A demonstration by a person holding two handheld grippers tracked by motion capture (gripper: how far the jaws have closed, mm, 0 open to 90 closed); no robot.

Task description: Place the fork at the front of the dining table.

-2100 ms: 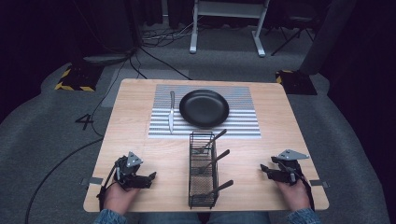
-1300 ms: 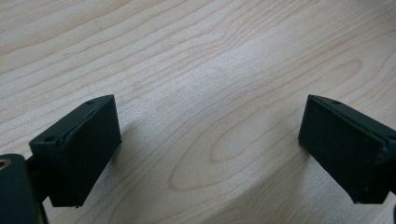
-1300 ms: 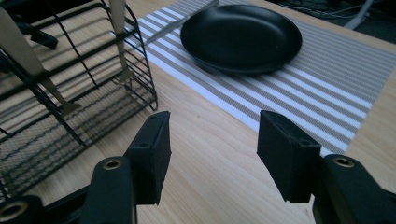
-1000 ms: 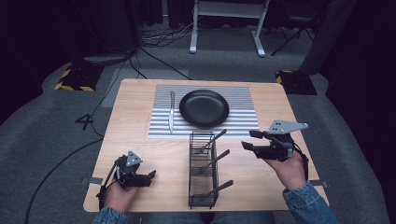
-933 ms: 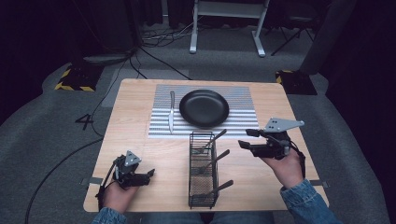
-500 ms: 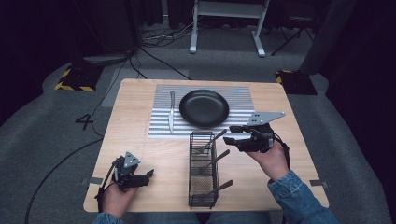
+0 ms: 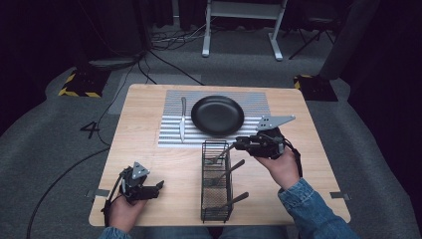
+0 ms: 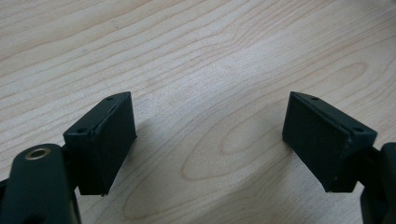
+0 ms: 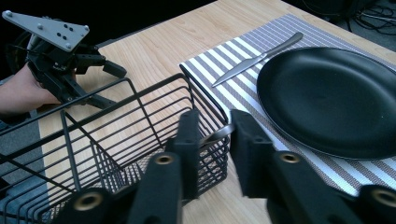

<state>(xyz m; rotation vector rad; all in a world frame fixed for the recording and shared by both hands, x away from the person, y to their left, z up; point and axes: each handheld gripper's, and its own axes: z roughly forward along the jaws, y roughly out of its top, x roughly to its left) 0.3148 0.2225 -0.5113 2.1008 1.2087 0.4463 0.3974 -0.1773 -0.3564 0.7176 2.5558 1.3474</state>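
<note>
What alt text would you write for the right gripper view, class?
The right tool straddles a metal handle sticking out of a wire basket. Beyond lie a black plate and a knife on a striped mat; the left tool rests farther off.

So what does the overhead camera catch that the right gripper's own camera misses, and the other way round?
From above: the whole wooden table, the grey floor, the denim sleeve, and the right gripper reaching to the far end of the wire basket.
From the right gripper view: a close look at its two black fingers, apart, on either side of a metal utensil handle at the basket's rim.
Shared by both: the black plate, the knife on the striped placemat, the basket, and the left gripper, open.
</note>
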